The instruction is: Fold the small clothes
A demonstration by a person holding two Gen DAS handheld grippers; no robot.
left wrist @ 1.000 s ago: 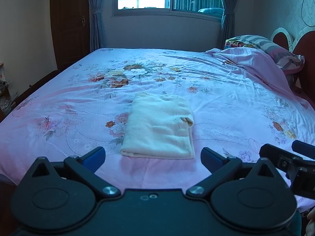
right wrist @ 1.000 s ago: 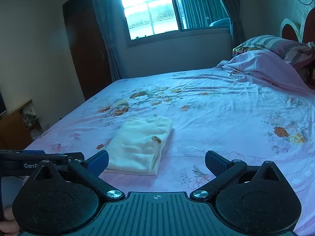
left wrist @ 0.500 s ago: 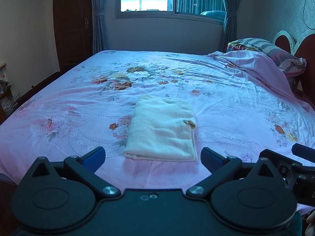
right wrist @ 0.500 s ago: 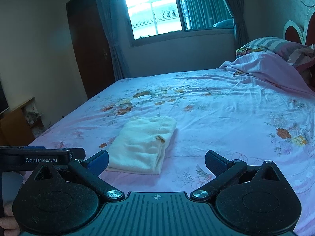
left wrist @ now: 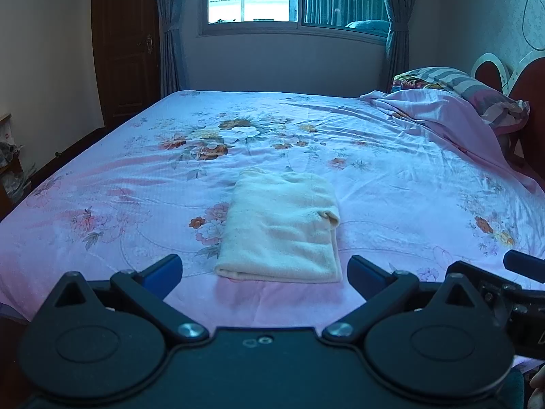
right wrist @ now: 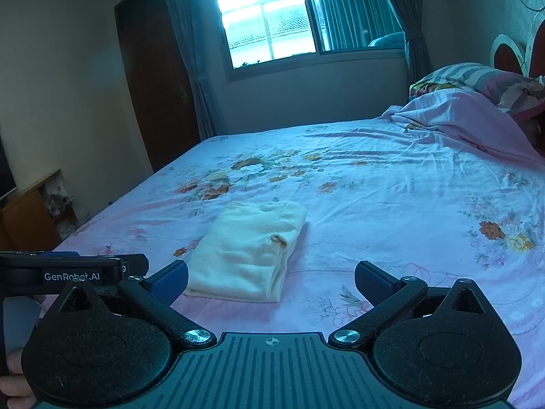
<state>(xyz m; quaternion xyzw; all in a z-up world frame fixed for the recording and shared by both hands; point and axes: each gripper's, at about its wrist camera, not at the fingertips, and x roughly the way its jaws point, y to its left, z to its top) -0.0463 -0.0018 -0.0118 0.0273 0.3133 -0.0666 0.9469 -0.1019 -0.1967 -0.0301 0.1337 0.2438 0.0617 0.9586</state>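
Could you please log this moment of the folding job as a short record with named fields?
garment: cream folded garment, lying flat in a neat rectangle
surface: pink floral bedsheet on the bed
left claw: left claw, open, empty, short of the garment's near edge
right claw: right claw, open, empty, garment ahead and to its left
contact: neither claw touches the garment
bedding: striped pillow and bunched pink quilt at the headboard end
fold status: looks finished

Bed (left wrist: 391,184), pink floral sheet: 1 folded cream garment (left wrist: 281,225) flat near front edge; rumpled quilt (left wrist: 439,112), striped pillow (left wrist: 477,88) far right.
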